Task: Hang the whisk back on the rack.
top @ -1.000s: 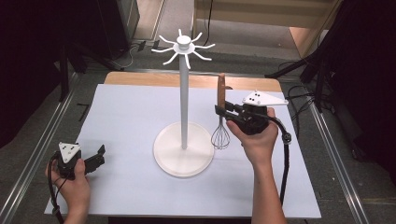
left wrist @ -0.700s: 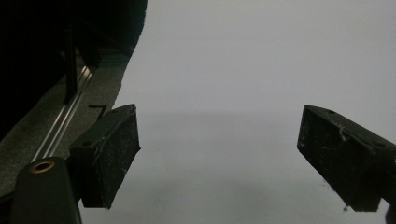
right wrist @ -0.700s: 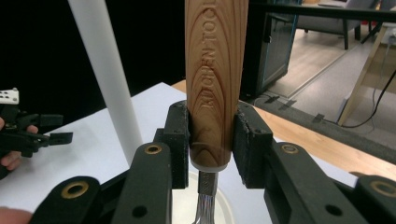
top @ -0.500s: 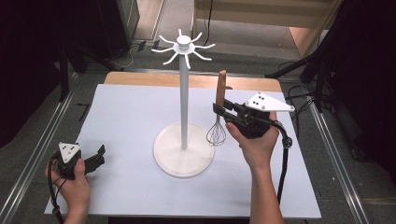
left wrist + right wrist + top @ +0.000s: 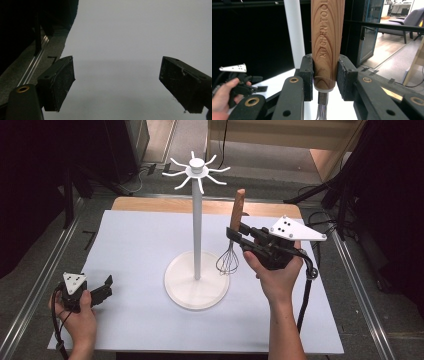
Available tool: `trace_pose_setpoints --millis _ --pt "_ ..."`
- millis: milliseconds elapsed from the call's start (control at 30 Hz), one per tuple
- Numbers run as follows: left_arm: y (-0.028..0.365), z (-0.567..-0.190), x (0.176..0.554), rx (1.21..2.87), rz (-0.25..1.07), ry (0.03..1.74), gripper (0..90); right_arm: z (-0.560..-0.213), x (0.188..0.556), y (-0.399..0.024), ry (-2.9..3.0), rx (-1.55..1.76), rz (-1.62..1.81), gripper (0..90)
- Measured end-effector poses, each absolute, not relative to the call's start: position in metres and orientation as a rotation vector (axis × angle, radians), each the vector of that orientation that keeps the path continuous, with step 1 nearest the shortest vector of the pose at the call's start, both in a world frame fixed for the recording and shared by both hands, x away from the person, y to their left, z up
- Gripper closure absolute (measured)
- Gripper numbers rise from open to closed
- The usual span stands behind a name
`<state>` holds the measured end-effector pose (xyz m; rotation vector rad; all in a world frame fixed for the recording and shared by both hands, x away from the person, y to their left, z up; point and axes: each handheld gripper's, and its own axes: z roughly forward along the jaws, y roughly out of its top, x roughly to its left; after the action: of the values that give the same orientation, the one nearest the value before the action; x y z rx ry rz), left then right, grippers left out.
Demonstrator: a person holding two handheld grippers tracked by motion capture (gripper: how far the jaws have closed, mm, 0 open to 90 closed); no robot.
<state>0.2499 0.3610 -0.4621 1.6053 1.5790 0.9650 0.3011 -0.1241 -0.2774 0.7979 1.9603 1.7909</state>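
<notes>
Cut off and hidden parts

In the right gripper view, the whisk (image 5: 325, 45) lost its handle top and wires to the frame edges; the stand (image 5: 295, 35) pole was cropped above, its lower part hidden.

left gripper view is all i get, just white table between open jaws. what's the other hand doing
Observer: The right hand-held gripper is shut on a whisk, clamped low on its wooden handle.
Operator: which way up is the whisk
Observer: Handle up, wire head hanging down above the table.
Operator: anything close to it
Observer: A white stand with curved hooks at its top; the whisk hangs just right of its pole, over the edge of the round base.
</notes>
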Motion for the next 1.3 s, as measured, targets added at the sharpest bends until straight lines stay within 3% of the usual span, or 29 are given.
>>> trace_pose_setpoints --millis 700,1300 --pt "0.361 -0.462 0.25 1.603 0.964 1.579 13.6 -0.244 0.29 -0.118 1.955 0.733 1.812 70.8" --pt "0.362 -0.462 0.25 1.607 0.963 1.578 13.6 -0.237 0.288 -0.107 1.968 0.692 1.832 70.8"
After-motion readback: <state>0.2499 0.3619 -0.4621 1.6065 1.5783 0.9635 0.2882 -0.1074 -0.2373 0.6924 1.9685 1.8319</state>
